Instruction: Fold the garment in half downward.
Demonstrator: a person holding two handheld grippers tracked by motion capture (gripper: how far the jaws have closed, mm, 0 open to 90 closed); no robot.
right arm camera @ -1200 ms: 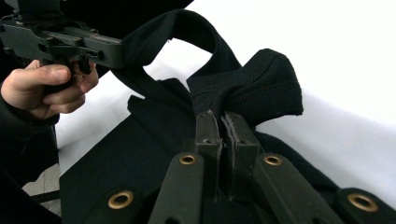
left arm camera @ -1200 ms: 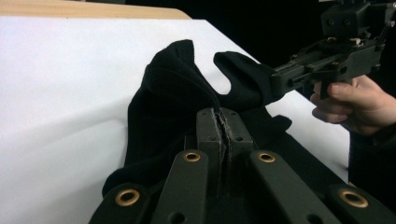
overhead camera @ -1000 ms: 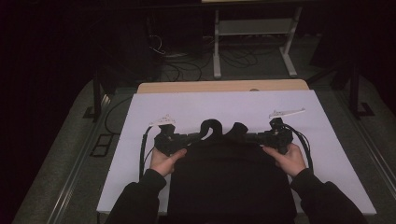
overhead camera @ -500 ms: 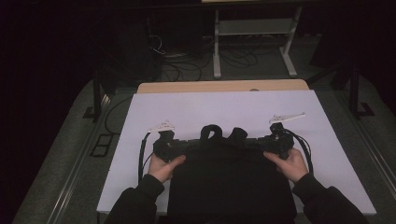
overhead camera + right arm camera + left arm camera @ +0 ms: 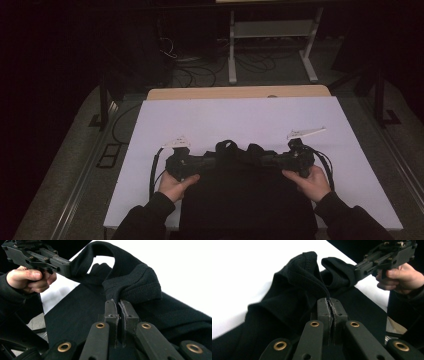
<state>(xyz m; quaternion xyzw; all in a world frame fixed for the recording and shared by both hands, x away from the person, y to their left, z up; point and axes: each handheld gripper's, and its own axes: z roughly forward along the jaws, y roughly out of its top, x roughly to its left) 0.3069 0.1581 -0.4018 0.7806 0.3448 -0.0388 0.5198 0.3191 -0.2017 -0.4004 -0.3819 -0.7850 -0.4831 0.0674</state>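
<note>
White tabletop (image 5: pixel 240 120) stretches ahead of you, dark floor all around it. Your black garment (image 5: pixel 247 200) lies flat at its near edge, between your hands. Your left gripper (image 5: pixel 331 305) has its fingers pinched tight on one top corner fold; your right gripper (image 5: pixel 119 305) clamps the other likewise.

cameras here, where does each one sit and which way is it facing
High view: fixed above the person's side, looking forward and down on the white table; both forearms, left gripper and right gripper show.
Left gripper view: rides the left gripper, looking along its shut jaws at the black garment; the person's right hand shows farther off.
Right gripper view: rides the right gripper, facing the garment's pinched edge; the left hand shows.
Shared: both gripper views see the garment and the opposite gripper.
</note>
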